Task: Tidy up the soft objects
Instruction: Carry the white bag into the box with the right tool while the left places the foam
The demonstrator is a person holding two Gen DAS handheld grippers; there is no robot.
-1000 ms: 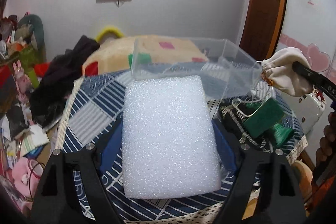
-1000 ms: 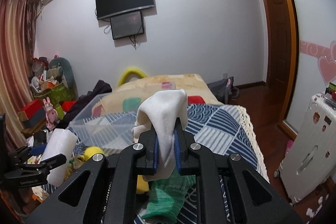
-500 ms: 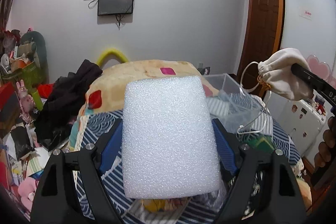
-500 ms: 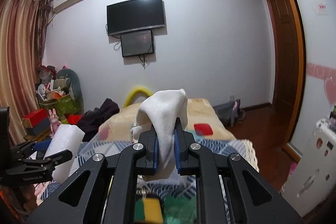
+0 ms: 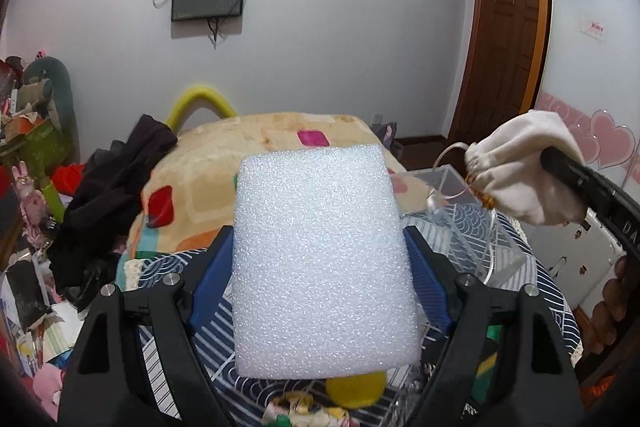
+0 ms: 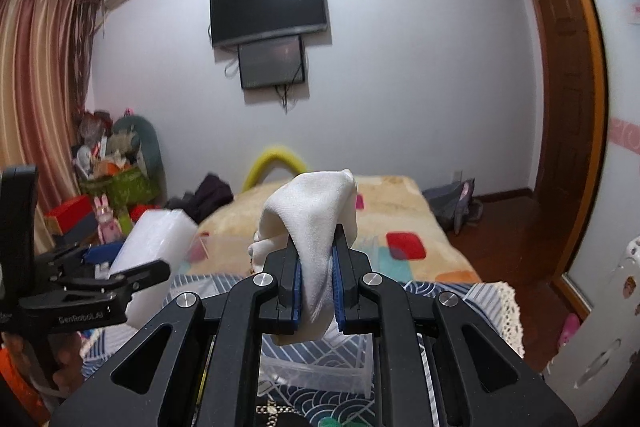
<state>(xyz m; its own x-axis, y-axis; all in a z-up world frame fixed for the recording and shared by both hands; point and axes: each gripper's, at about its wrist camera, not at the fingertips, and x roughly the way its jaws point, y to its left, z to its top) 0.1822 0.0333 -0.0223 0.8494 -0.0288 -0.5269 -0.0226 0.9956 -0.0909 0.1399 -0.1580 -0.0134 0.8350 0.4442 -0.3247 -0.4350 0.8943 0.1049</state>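
Observation:
My left gripper is shut on a white foam block and holds it up in the air; the block also shows in the right wrist view. My right gripper is shut on a cream drawstring pouch, which hangs at the right of the left wrist view with its cord dangling. A clear plastic box sits on the blue patterned table cloth below and between the two grippers; its rim also shows in the right wrist view.
A yellow sponge and green cloth lie on the table under the grippers. A bed with a beige blanket stands behind. Dark clothes and clutter crowd the left. A white suitcase stands right.
Both grippers have risen and tilted up with their loads. The table and clear box have dropped low in both views; the wall and TV fill more of them.

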